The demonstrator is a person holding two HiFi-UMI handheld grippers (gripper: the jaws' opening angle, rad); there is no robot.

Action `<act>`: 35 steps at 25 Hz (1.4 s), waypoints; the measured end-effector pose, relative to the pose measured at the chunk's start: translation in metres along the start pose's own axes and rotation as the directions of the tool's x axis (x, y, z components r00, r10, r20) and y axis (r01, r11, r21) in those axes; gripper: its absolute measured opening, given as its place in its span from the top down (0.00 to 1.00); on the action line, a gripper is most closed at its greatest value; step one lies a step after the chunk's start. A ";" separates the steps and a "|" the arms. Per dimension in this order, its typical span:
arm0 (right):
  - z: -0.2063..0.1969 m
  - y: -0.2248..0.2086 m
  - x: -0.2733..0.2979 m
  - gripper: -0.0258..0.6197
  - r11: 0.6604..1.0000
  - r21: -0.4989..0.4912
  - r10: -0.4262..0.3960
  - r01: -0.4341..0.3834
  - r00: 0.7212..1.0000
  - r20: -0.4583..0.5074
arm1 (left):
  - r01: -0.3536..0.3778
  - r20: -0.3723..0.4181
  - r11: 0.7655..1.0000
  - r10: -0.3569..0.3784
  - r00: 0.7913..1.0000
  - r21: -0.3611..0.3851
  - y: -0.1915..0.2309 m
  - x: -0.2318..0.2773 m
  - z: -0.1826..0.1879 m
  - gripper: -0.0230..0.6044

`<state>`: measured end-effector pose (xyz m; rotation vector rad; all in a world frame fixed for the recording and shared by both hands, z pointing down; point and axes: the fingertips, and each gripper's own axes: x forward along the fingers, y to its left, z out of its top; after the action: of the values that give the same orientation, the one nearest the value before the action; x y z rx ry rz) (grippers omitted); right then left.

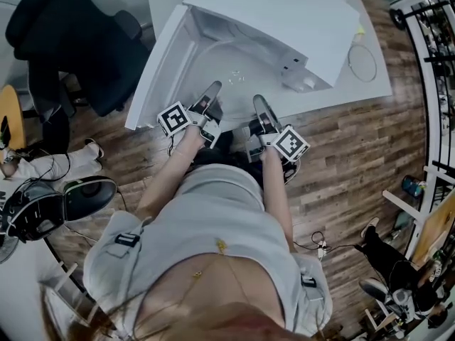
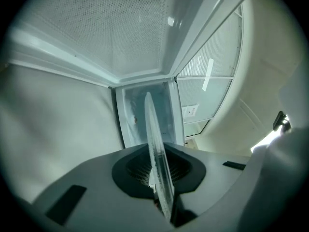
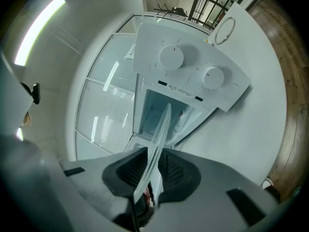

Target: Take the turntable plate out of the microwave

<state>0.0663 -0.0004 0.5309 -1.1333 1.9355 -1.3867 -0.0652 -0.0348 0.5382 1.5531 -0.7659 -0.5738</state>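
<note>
Your left gripper (image 1: pixel 211 93) and right gripper (image 1: pixel 259 105) are each clamped narrow on the near rim of the clear plate (image 2: pixel 157 153), at the mouth of the white microwave (image 1: pixel 284 13) on the white table (image 1: pixel 380 80) at upper centre, with plank floor (image 1: pixel 355 169) around it and a black chair (image 1: pixel 64 34) at upper left.

Pale grey short-sleeved top (image 1: pixel 213 212), grey left gripper (image 1: pixel 211 91) and right gripper (image 1: pixel 259 105), black-and-white marker cubes (image 1: pixel 174 118), black pads (image 2: pixel 135 170)

Microwave (image 1: pixel 284 20) on white table (image 1: pixel 355 91)
</note>
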 end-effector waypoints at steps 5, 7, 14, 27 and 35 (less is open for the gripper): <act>-0.002 0.027 -0.009 0.84 0.997 -0.044 0.068 -0.069 0.998 -0.010 | 0.007 -0.002 1.000 -0.007 1.000 0.023 -0.015 -0.016 -0.007 0.88; -0.003 0.031 -0.015 0.85 0.997 -0.042 0.070 -0.070 0.998 -0.010 | 0.018 0.002 0.999 -0.018 1.000 0.026 -0.021 -0.020 -0.010 0.88; 0.001 0.044 -0.022 0.84 0.996 -0.048 0.068 -0.069 0.998 -0.016 | 0.041 -0.007 0.999 -0.040 0.999 0.028 -0.041 -0.024 -0.013 0.88; 0.021 0.087 -0.024 0.84 0.989 -0.097 0.110 -0.110 0.994 -0.007 | 0.107 -0.048 0.991 -0.103 0.994 0.086 -0.091 -0.022 -0.006 0.88; 0.042 0.100 -0.010 0.84 0.982 -0.129 0.138 -0.135 0.990 0.018 | 0.139 -0.086 0.984 -0.129 0.988 0.114 -0.107 -0.003 0.008 0.88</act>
<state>0.0706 0.0002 0.4222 -1.0479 2.0665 -1.1851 -0.0582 -0.0345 0.4306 1.7381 -0.6490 -0.5701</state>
